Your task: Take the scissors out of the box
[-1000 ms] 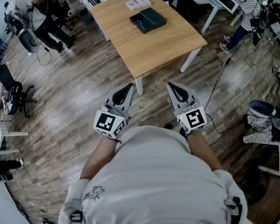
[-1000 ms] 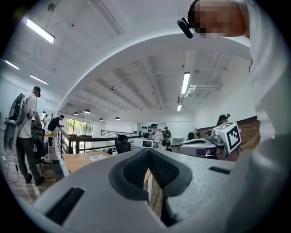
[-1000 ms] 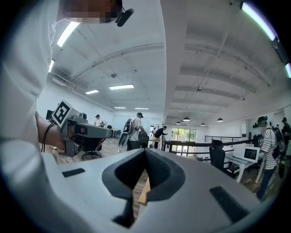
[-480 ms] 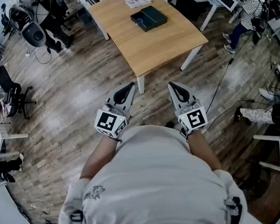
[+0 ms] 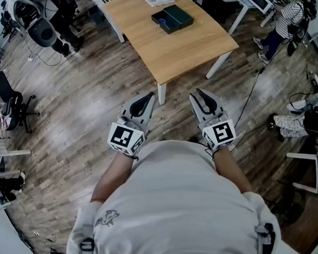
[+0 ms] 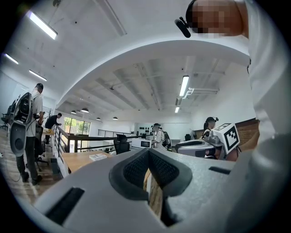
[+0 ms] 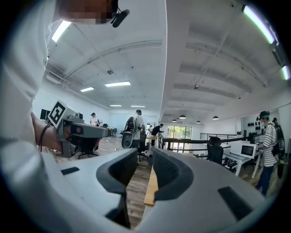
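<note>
A dark green box [image 5: 172, 19] lies on the far part of a wooden table [image 5: 177, 49]. A small blue shape sits at the box's left end, too small to tell what it is. Both grippers are held level over the floor, short of the table's near corner. My left gripper [image 5: 148, 97] [image 6: 148, 157] has its jaws together, nothing in them. My right gripper [image 5: 198, 93] [image 7: 144, 157] is opening; a gap shows between its pads with nothing in it. The table edge [image 7: 151, 187] shows through that gap.
White papers [image 5: 159, 0] lie behind the box. A table leg [image 5: 161, 94] stands just ahead of the grippers. Office chairs [image 5: 14, 100] and seated people are at the left, a standing person [image 5: 281, 29] and a floor cable [image 5: 250, 93] at the right.
Both grippers have moved a little forward toward the table's near corner. The right gripper's jaws, together before, now stand slightly apart. People at the right have shifted.
</note>
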Available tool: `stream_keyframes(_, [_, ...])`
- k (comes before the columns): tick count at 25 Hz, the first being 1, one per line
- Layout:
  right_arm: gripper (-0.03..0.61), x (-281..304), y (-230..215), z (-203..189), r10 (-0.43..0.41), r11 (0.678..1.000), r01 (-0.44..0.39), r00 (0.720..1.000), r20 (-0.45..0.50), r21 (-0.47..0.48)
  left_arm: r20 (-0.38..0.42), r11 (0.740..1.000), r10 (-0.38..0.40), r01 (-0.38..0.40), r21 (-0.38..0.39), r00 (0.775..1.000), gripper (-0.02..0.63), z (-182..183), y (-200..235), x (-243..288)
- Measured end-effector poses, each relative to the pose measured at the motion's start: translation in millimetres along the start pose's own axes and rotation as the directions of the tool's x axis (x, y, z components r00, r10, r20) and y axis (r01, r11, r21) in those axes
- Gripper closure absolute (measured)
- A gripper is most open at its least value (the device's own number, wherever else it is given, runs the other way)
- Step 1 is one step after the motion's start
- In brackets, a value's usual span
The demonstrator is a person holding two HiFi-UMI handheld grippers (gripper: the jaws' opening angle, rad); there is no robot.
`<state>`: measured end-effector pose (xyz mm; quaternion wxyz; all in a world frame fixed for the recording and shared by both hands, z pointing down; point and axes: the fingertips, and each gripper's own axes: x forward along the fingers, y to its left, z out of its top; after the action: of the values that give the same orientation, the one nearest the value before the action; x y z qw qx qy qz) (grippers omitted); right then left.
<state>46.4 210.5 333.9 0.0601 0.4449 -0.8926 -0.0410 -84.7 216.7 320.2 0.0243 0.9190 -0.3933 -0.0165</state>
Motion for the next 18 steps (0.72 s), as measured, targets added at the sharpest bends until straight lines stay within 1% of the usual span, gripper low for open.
stream_keyframes(2, [0.450, 2.9, 1.6, -2.6, 0.004, 1.000, -0.004, 1.000, -0.011, 0.002, -0.004, 1.000, -0.001, 0.001, -0.004, 1.000, 0.609, -1.6, 4.2, -0.9])
stream_keyframes(5, [0.431, 6.4, 6.9, -5.5, 0.036, 0.999, -0.037, 0.999, -0.027, -0.007, -0.009, 1.000, 0.002, -0.003, -0.012, 1.000, 0.609, -4.7, 8.6, -3.2])
stream_keyframes(7, [0.428, 7.4, 6.1, -8.5, 0.044, 0.999, -0.045, 0.998, -0.035, -0.010, -0.014, 1.000, 0.006, -0.007, -0.016, 1.000, 0.609, -7.9, 9.9, -3.3])
stream_keyframes(13, [0.402, 20.9, -3.8, -15.0, 0.055, 0.998, -0.055, 0.998, -0.040, 0.010, -0.026, 1.000, 0.020, -0.020, -0.018, 0.999, 0.609, -11.6, 19.5, 2.6])
stream_keyframes(18, [0.394, 44.8, -21.6, -21.2, 0.082, 0.996, -0.081, 0.996, -0.040, 0.023, -0.040, 0.999, 0.039, -0.040, -0.021, 0.998, 0.609, -16.3, 35.9, 23.1])
